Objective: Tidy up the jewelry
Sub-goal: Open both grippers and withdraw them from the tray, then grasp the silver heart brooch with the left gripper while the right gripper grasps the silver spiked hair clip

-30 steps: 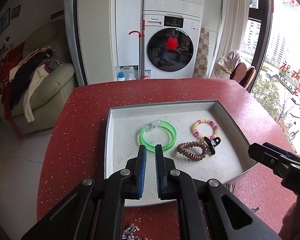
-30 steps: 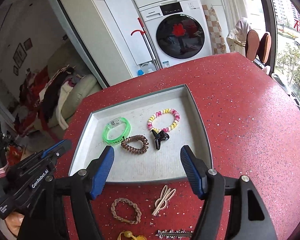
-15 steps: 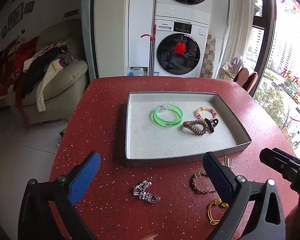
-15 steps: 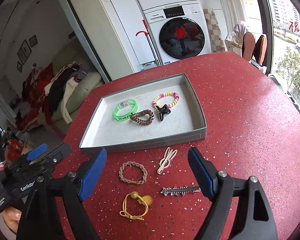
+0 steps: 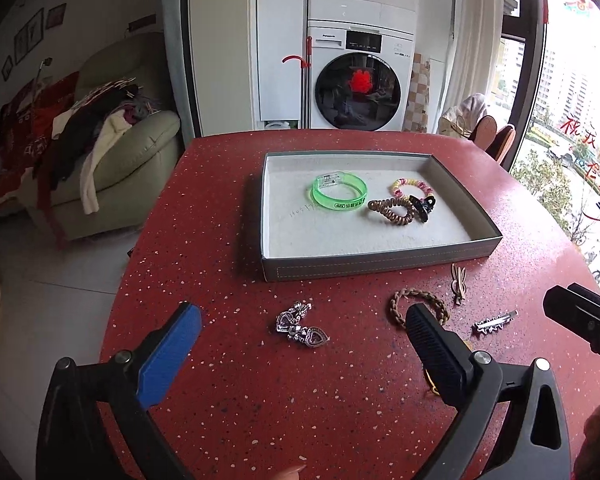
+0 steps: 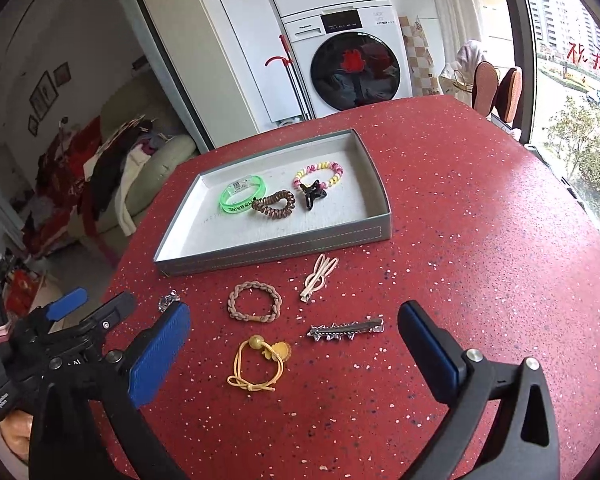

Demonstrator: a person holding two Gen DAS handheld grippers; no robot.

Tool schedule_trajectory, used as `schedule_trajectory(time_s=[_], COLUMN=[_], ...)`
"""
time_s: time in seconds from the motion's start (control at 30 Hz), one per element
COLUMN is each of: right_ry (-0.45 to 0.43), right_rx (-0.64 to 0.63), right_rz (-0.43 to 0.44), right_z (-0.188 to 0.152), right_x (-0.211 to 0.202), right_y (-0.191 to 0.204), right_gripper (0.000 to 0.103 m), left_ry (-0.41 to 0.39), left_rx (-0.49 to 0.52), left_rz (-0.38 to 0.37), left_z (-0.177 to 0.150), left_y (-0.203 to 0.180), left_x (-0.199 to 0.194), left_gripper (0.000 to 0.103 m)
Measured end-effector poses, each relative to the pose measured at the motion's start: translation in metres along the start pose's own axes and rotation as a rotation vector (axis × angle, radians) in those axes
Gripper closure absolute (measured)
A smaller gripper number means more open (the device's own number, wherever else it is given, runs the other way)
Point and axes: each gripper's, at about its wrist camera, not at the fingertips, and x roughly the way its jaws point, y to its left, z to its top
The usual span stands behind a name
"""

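A grey tray (image 5: 380,270) holds a green bangle (image 5: 340,192), a brown coil tie (image 5: 392,210), a black claw clip (image 5: 422,206) and a pastel coil tie (image 5: 410,186). In front of it on the red table lie a silver heart brooch (image 5: 300,326), a braided tie (image 6: 254,304), a beige clip (image 6: 318,278), a spiked silver clip (image 6: 346,330) and a yellow tie (image 6: 258,364). My left gripper (image 5: 301,314) stands open above the brooch, holding nothing. The jaws of my right gripper (image 6: 294,310) are opening over the loose pieces, with nothing gripped between them.
The table's rounded edge (image 5: 112,320) drops to a tiled floor on the left. A sofa piled with clothes (image 5: 112,140) stands beyond it. Stacked washing machines (image 5: 360,92) are behind the table, and chairs (image 6: 496,88) by the window at the right.
Both grippers drew back from the tray toward the table's near edge. The left one went from shut to wide open and the right one spread wider. The loose pieces in front of the tray came into view.
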Motion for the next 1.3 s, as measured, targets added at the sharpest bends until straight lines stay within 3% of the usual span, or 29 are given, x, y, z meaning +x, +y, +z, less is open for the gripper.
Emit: schedule_trajectory(time_s=[0.33, 0.83, 0.97, 1.13, 1.3], right_ry=[0.108, 0.155, 0.16, 0.167, 0.208], right_rx=[0.01, 0.002, -0.067, -0.27, -0.423], right_rz=[-0.03, -0.099, -0.112, -0.121, -0.054], right_z=[-0.025, -0.026, -0.019, -0.009, -0.001], right_x=[0.02, 0.035, 0.043, 0.054, 0.066], right_y=[-0.011, -0.025, -0.025, -0.02, -0.023], right_gripper=[0.0, 0.0, 0.0, 0.001, 0.01], left_ry=[0.104, 0.178, 0.186, 0.218, 0.232], left_rx=[-0.056, -0.121, -0.136, -0.161, -0.186], left_rz=[0.008, 0.016, 0.015, 0.018, 0.036], left_z=[-0.028, -0.024, -0.021, -0.019, -0.017], left_y=[0.028, 0.031, 0.024, 0.017, 0.014], left_x=[0.019, 0.051, 0.057, 0.066, 0.071], left_gripper=[0.0, 0.0, 0.0, 0.0, 0.001])
